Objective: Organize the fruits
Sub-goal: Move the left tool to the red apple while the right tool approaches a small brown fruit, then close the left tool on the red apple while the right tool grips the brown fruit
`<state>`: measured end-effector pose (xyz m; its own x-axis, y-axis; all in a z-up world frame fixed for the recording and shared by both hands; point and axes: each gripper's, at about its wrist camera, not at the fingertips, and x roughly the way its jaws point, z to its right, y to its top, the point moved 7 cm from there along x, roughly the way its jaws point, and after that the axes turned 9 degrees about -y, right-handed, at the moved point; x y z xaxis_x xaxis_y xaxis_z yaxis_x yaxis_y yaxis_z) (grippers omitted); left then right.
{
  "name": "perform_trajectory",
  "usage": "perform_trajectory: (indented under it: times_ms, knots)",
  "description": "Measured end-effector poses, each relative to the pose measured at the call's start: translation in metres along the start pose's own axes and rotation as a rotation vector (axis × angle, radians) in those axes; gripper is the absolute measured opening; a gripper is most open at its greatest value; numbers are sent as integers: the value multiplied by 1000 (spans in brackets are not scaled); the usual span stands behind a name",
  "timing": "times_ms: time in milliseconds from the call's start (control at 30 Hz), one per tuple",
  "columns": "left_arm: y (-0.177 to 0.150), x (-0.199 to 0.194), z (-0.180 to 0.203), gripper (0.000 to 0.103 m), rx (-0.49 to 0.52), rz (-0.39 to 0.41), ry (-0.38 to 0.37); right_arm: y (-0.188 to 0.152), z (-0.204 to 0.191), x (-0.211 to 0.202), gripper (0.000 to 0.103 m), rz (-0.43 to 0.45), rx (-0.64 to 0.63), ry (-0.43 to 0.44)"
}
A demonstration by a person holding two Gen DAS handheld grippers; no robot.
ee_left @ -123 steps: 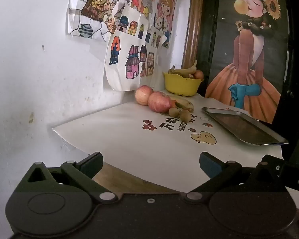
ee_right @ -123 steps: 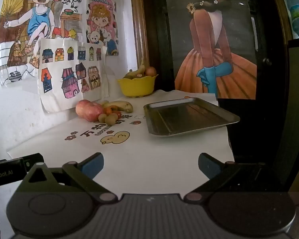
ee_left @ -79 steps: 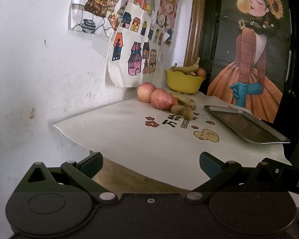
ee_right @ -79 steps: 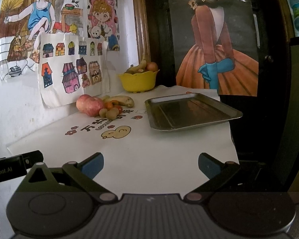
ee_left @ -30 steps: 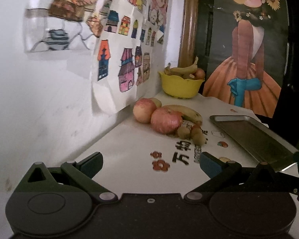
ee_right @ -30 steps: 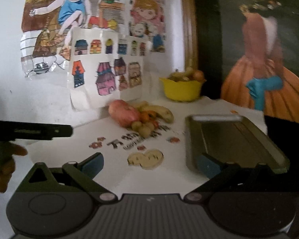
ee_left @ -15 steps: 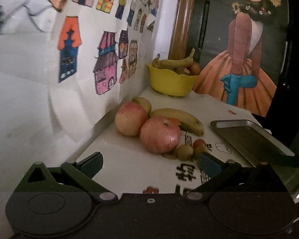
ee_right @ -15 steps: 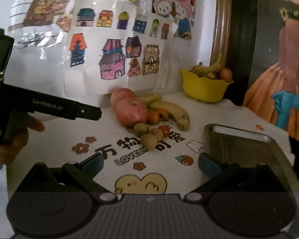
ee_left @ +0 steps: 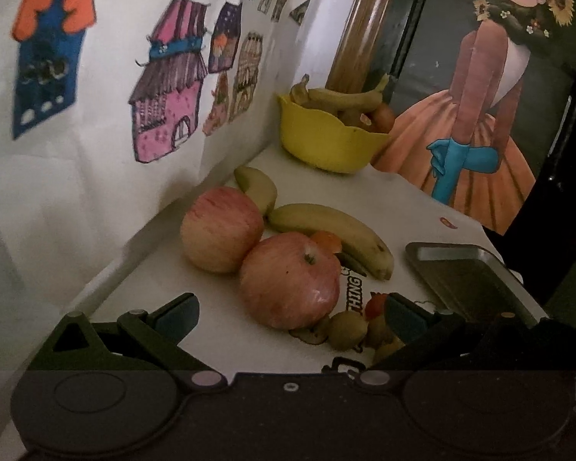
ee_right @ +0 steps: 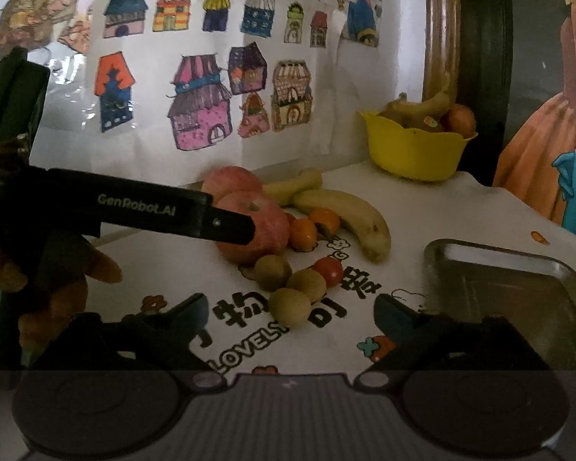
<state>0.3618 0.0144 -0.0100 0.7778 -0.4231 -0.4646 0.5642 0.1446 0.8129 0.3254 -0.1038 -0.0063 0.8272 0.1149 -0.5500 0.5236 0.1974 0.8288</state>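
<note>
White "GenRobot.AI" lettering runs along the black bar of the left tongs (ee_right: 230, 226), seen from the right wrist cam. The white printed cloth on the tabletop (ee_right: 441, 207) carries black caps reading "LOVELY" near the btm edge, w/ large black Chinese characters above it, among them "物" and "可"; the rest are partly hidden by small brown fruits. From the left wrist cam, the same cloth (ee_left: 422, 199) shows only a fragment, approx. "THING", beside a red apple; other letters are blocked. No numbers legible in either view.
</note>
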Motion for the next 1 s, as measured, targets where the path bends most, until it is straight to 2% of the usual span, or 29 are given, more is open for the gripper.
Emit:
perform_trajectory:
  times_ms: [133, 300, 433, 600, 1000]
  knots:
    - [3, 10, -2, 96, -25, -12, -5, 1, 1, 10, 89, -14, 14, -18]
    - [3, 19, -3, 90, -52, -21, -12, 0, 3, 20, 78, -34, 45, -25]
    - [3, 25, -4, 87, -75, -25, -19, 0, 3, 28, 75, -53, 40, -45]
    - [2, 33, -9, 83, -105, -35, -14, 0, 6, 37, 64, -70, 64, -68]
    - [2, 36, -15, 70, -148, -12, -27, -1, 9, 49, 51, -98, 127, -31]
